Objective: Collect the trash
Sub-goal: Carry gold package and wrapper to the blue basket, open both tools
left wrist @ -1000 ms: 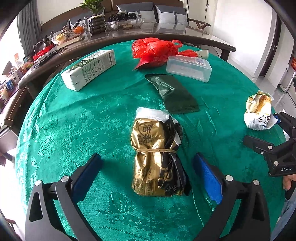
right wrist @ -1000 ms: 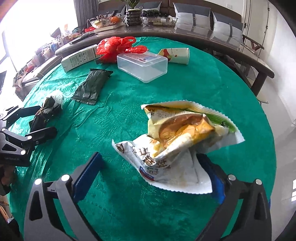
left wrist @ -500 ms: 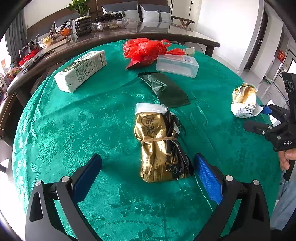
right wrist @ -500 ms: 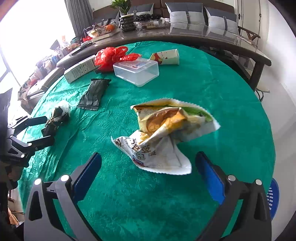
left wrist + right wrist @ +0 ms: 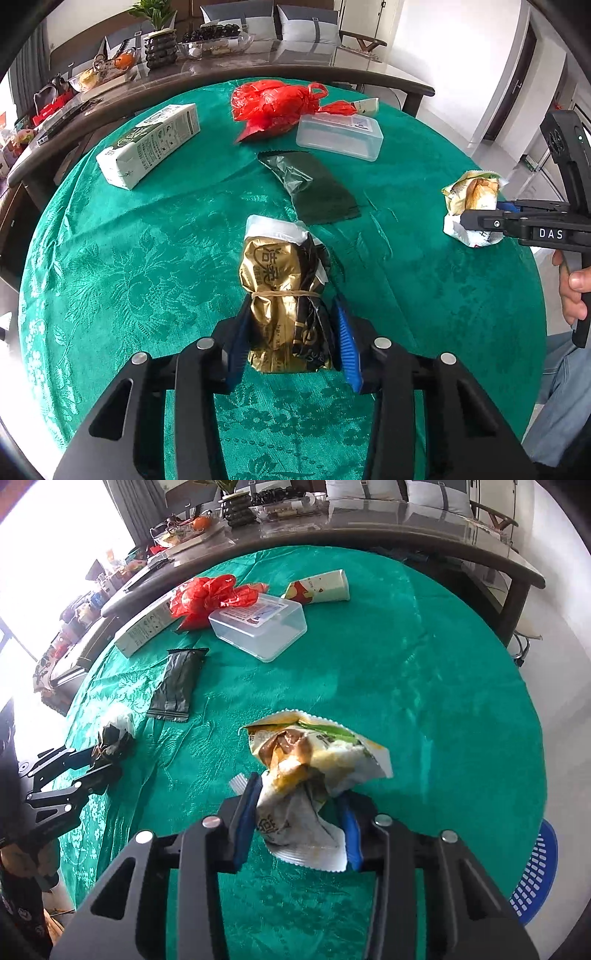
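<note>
A gold and black packet bundle (image 5: 275,273), tied with a rubber band, lies on the green tablecloth (image 5: 129,258). My left gripper (image 5: 291,321) is closing on its near end, and the blue pads press on both sides. A crumpled white and yellow snack wrapper (image 5: 317,753) sits near the table's right edge. My right gripper (image 5: 299,797) is closing on its lower half, which is squeezed between the pads. In the left wrist view the right gripper (image 5: 480,218) holds the wrapper (image 5: 472,188) at far right, with a person's hand on its handle.
Farther back on the cloth lie a milk carton (image 5: 151,144), a red plastic bag (image 5: 273,103), a clear lidded box (image 5: 340,134), a dark green pouch (image 5: 314,184) and a small carton (image 5: 321,589). A blue basket (image 5: 535,871) stands on the floor at right.
Both grippers went from wide open to closed, the left onto the gold bundle and the right onto the snack wrapper. The wrapper is more crumpled and lifted slightly.
</note>
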